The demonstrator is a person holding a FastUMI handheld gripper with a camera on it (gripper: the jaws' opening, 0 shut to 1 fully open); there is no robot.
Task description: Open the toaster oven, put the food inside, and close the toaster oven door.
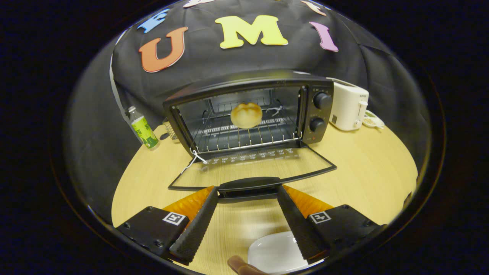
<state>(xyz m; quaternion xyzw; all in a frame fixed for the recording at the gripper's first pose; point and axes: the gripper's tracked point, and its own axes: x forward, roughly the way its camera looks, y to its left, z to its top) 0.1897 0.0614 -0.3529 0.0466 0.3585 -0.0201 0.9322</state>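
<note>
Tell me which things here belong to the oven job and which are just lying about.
Job: oven; its open door; bun on the rack; tool, open, fingertips at the door handle.
Lying about: bottle; white toaster; white plate; small dish.

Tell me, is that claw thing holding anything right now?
Nothing. The gripper is open, its fingertips at the handle of the toaster oven's lowered door, not clamping it.

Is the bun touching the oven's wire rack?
Touching: the gripper view shows the bun sitting directly on the wire rack, with no gap beneath it.
</note>
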